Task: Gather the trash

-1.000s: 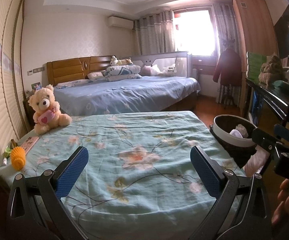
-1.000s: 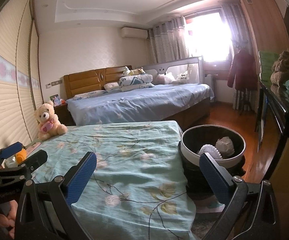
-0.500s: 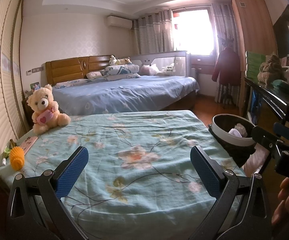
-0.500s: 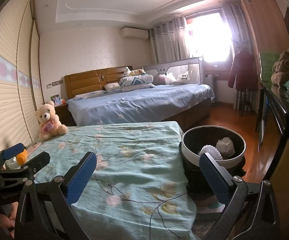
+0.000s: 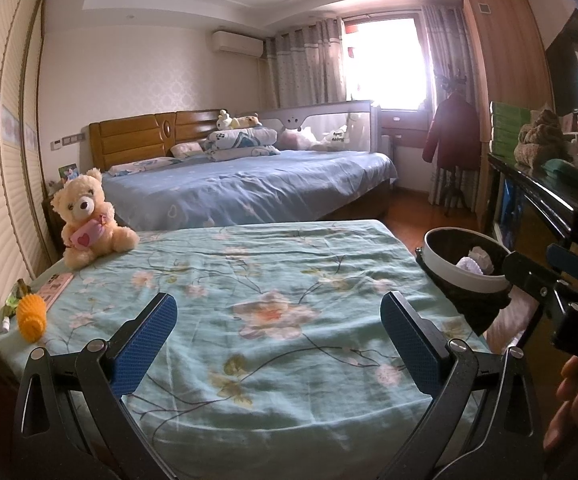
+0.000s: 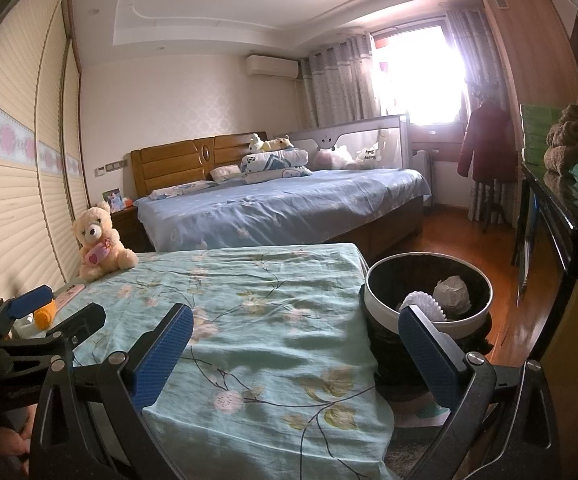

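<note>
Bed edge: the floral sheet [image 6: 257, 320] drops off just beside the trash bin [image 6: 381, 312].
Bin: crumpled paper [image 6: 452, 293], white liner [image 6: 423, 305] (both inside).
Left gripper [image 5: 279, 336]: wide open, empty.
Right gripper [image 6: 295, 344]: wide open, empty.

Both wrist cams sit low at the near end of the floral-sheeted table [image 5: 281, 280], facing the window. Right one's further right, closer to the bin [image 6: 385, 312]. Both catch the teddy [image 5: 89, 220].

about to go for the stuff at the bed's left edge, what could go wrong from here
The orange spiky ball lies at the bed's edge, so a nudge from the open left claw might roll it off. The teddy bear close by could be mistaken for trash. The trash bin stands beyond the opposite side, a long carry.
</note>
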The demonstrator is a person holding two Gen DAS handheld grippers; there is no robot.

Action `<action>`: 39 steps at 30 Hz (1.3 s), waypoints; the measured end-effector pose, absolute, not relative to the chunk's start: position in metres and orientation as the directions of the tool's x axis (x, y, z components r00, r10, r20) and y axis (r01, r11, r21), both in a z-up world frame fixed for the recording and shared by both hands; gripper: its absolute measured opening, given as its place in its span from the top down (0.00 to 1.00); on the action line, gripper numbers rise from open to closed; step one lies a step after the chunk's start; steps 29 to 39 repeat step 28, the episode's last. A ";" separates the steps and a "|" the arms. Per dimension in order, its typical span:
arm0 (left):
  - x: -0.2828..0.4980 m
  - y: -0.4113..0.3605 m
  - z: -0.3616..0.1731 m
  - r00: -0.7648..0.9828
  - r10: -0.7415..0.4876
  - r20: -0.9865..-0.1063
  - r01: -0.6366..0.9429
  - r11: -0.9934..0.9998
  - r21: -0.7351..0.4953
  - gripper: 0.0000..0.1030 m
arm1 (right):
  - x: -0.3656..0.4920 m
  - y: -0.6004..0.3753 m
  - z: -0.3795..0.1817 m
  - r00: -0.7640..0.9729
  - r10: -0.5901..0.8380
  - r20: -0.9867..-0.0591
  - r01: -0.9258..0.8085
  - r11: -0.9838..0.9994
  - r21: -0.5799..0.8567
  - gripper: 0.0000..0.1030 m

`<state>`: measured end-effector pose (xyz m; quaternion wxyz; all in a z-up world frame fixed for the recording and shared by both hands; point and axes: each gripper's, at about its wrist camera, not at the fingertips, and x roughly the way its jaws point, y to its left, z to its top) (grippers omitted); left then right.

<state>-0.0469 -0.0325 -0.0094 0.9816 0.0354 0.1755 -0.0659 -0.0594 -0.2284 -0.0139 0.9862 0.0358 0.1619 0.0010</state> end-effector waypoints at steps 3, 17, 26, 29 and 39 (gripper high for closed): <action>-0.046 -0.034 -0.010 0.930 -0.117 -0.349 0.142 0.989 0.047 0.00 | -0.060 -0.228 -0.014 0.948 0.011 -0.318 0.011 0.998 0.068 0.00; -0.036 -0.038 -0.016 0.920 -0.126 -0.371 0.157 0.986 0.055 0.00 | -0.057 -0.228 -0.013 0.944 0.021 -0.330 0.004 0.997 0.075 0.00; -0.021 -0.038 -0.022 0.907 -0.133 -0.400 0.169 0.984 0.054 0.00 | -0.048 -0.235 -0.022 0.933 0.025 -0.359 0.008 0.996 0.090 0.00; -0.017 -0.038 -0.024 0.902 -0.132 -0.410 0.169 0.984 0.056 0.00 | -0.044 -0.236 -0.025 0.930 0.023 -0.367 0.012 0.996 0.092 0.00; -0.017 -0.038 -0.024 0.902 -0.132 -0.410 0.169 0.984 0.056 0.00 | -0.044 -0.236 -0.025 0.930 0.023 -0.367 0.012 0.996 0.092 0.00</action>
